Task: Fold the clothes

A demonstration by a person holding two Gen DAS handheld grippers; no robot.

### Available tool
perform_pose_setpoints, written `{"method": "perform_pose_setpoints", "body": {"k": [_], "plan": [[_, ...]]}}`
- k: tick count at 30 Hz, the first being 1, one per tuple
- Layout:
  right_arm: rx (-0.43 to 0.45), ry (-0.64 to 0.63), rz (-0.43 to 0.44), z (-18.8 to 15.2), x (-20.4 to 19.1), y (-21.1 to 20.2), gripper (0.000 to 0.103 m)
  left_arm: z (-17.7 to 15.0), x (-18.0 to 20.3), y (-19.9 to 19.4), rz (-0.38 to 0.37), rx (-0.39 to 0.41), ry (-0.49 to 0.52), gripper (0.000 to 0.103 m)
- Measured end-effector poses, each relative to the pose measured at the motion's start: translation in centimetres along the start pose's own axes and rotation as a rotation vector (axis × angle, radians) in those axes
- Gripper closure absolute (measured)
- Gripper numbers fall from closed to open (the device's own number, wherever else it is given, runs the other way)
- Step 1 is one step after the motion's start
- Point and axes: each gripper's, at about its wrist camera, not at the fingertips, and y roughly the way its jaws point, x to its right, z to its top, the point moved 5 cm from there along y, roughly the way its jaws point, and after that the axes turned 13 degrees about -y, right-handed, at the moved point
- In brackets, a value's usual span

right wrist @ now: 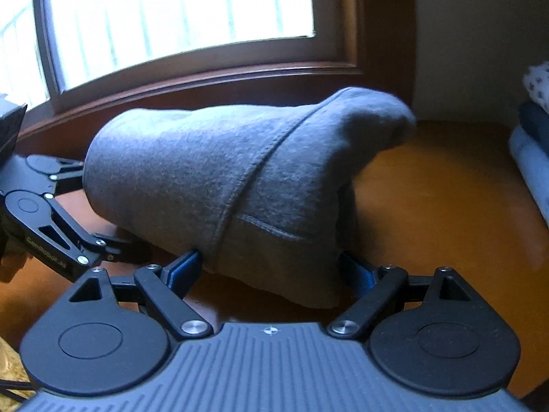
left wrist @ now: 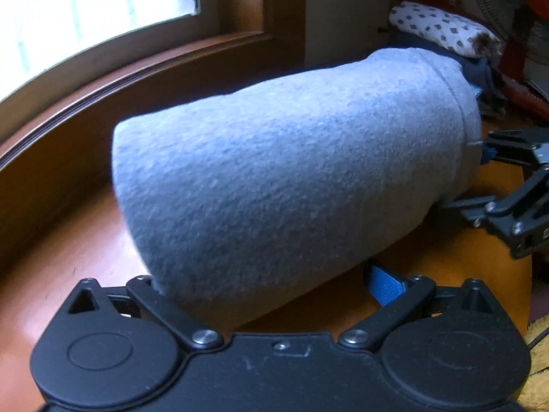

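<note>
A folded grey sweatshirt point(left wrist: 291, 158) lies as a thick bundle on the brown wooden counter point(right wrist: 446, 199), just below the window point(right wrist: 178, 17). The left tongs point(left wrist: 271, 281) stand wide, one finger at each side of the bundle's near end; only one blue pad point(left wrist: 386, 286) shows, the other is hidden by the cloth. The right tongs point(right wrist: 271, 267) are also spread wide around the other end, with the cloth between the blue pads point(right wrist: 183, 269). I cannot tell if the pads press the cloth. A pile of folded clothes point(left wrist: 446, 34) sits near the far corner.
</note>
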Motion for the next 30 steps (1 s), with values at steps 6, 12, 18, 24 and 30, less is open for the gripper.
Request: {"method": "perform_pose_setpoints", "body": {"k": [6,12,18,24,30], "plan": [[-0.014,-0.045,0.031,0.3,-0.2,1.5,0.013,0.9,-0.1,0.6,-0.051,-0.007,0.027,0.000],[-0.009,-0.016,0.074,0.8,-0.7,0.2,0.018,0.7,-0.2,-1.4,-0.068,0.015,-0.002,0.002],[0.016,-0.011,0.068,1.4,-3.0,-3.9,0.020,-0.9,0.3,-6.8,-0.123,0.064,-0.029,0.005],[0.060,0.021,0.120,2.7,-5.6,-8.7,0.025,-0.5,0.6,-13.6,-0.174,0.107,-0.052,0.006],[0.100,0.130,0.227,4.6,-5.9,-10.7,0.025,1.0,-0.8,-15.5,-0.184,0.082,-0.123,0.005]]}}
